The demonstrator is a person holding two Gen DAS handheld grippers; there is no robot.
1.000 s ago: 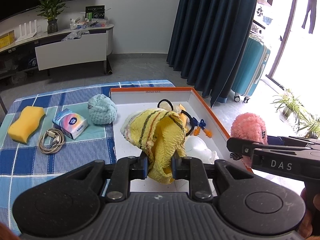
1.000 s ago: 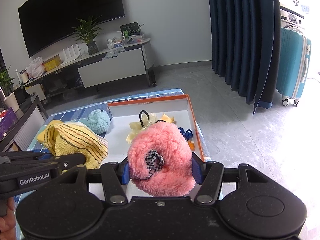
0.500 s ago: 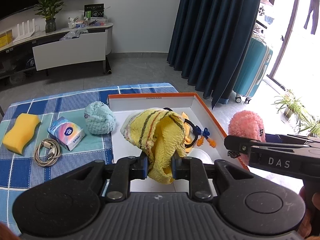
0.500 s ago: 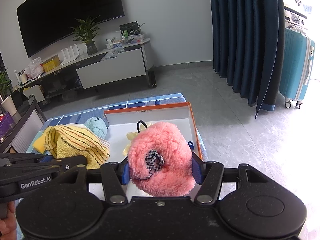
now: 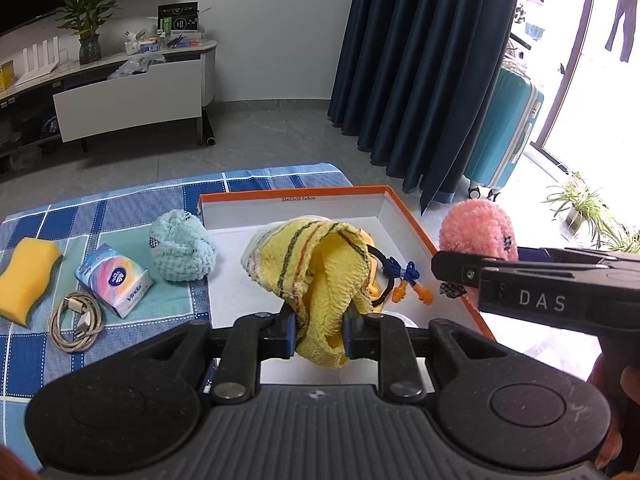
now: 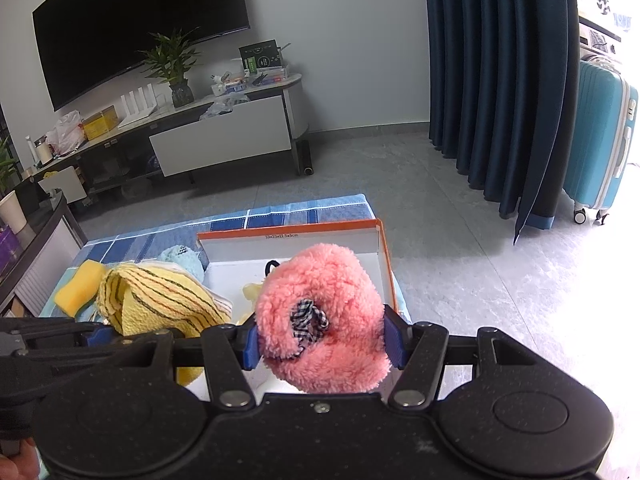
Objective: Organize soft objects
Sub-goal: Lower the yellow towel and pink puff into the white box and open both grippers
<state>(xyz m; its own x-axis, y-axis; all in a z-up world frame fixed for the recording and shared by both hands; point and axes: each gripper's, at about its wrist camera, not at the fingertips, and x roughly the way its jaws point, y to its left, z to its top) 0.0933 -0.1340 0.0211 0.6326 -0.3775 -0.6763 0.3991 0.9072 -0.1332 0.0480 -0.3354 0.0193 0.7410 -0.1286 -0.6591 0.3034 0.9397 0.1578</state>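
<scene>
My left gripper (image 5: 319, 336) is shut on a yellow striped towel (image 5: 316, 268) and holds it above the white box with an orange rim (image 5: 416, 226). My right gripper (image 6: 320, 342) is shut on a fluffy pink scrunchie (image 6: 324, 312) with a checked bow, above the box's right side. The scrunchie also shows in the left wrist view (image 5: 476, 232), and the towel in the right wrist view (image 6: 160, 300). A light blue fluffy scrunchie (image 5: 182, 246) lies on the blue checked cloth (image 5: 120, 208) left of the box.
In the box lie blue-corded orange earplugs (image 5: 408, 284), a black hair tie and a white item. On the cloth are a yellow sponge (image 5: 26, 276), a tissue pack (image 5: 114, 280) and a coiled cable (image 5: 78, 320). A TV stand, dark curtain and teal suitcase (image 5: 504, 132) stand beyond.
Both grippers have risen and pulled back a little from the table, each still holding its item. The table and box look smaller and farther.
</scene>
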